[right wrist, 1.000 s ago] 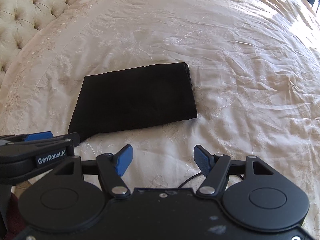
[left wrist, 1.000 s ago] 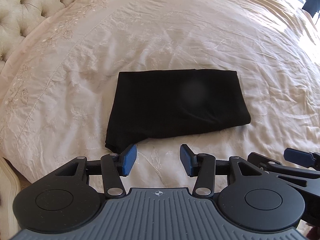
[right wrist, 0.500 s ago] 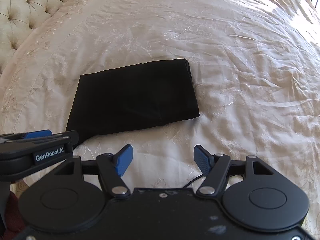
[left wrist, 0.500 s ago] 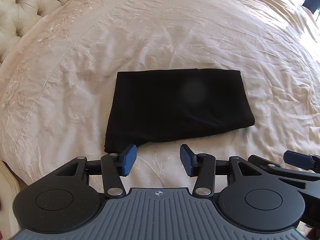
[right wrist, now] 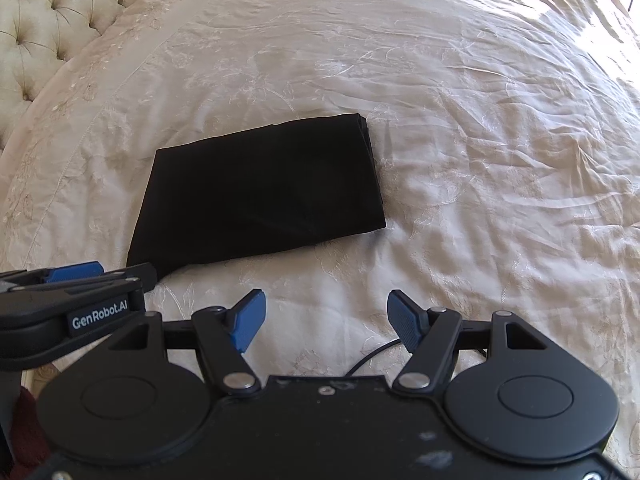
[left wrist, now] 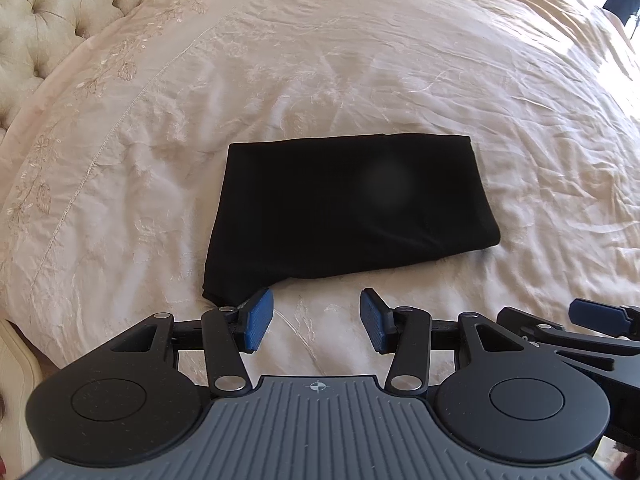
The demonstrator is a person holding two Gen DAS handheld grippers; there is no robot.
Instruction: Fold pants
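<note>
One pair of black pants [left wrist: 344, 208] is lying folded into a flat rectangle on the bed [left wrist: 400, 60], just beyond the fingers. Left gripper [left wrist: 316, 320] and right gripper [right wrist: 323, 320] are both hovering with fingers spread, pinching nothing. Cloth is judged soft, light and limp; layers will likely slide apart. Best hold: near corner [left wrist: 216, 292], through all layers.

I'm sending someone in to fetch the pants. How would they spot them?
Look at the big bed with the cream embroidered bedspread and tufted headboard. The pants lie folded flat near its front edge, the only black thing on it.
</note>
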